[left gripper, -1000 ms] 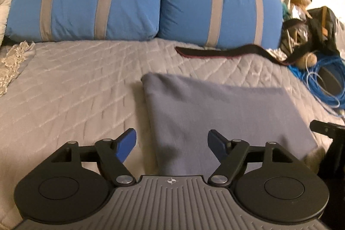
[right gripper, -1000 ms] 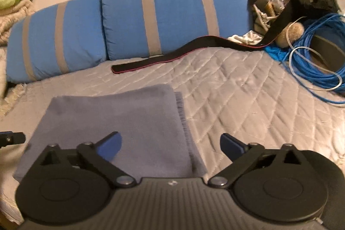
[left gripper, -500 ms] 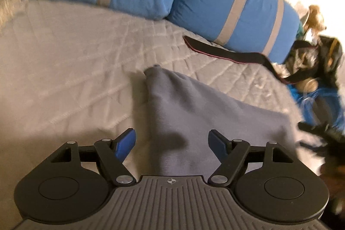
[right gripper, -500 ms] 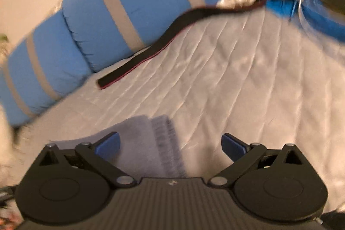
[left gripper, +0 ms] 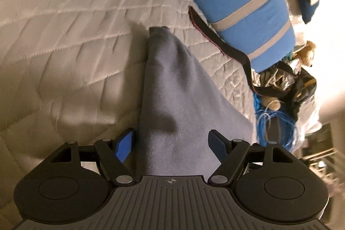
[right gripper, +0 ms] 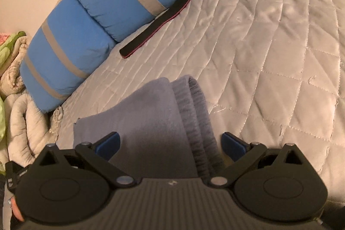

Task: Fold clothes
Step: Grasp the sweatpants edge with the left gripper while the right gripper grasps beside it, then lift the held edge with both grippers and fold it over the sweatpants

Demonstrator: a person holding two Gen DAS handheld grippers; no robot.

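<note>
A folded grey-blue garment (left gripper: 172, 92) lies flat on the quilted grey bedspread (left gripper: 71, 36). My left gripper (left gripper: 171, 147) stands open low over the garment's left edge, the cloth running between its blue pads without being pinched. In the right wrist view the same garment (right gripper: 155, 118) shows its ribbed hem (right gripper: 194, 113) on the right side. My right gripper (right gripper: 171, 142) is open too, its fingers straddling the hem end of the cloth; the right pad (right gripper: 234, 144) sits just past the ribbing.
Two blue pillows with grey stripes (right gripper: 90, 21) line the head of the bed. A black strap with red edging (right gripper: 172, 8) lies in front of them. Blue cable coils (left gripper: 273, 124), a bag and a plush bear (left gripper: 306, 53) crowd the right side. Beige bedding (right gripper: 21, 118) is heaped at left.
Both grippers have dropped closer to the garment and rolled, so the bed now looks tilted. The cloth now lies between each pair of fingers. Neither gripper's opening has changed.
</note>
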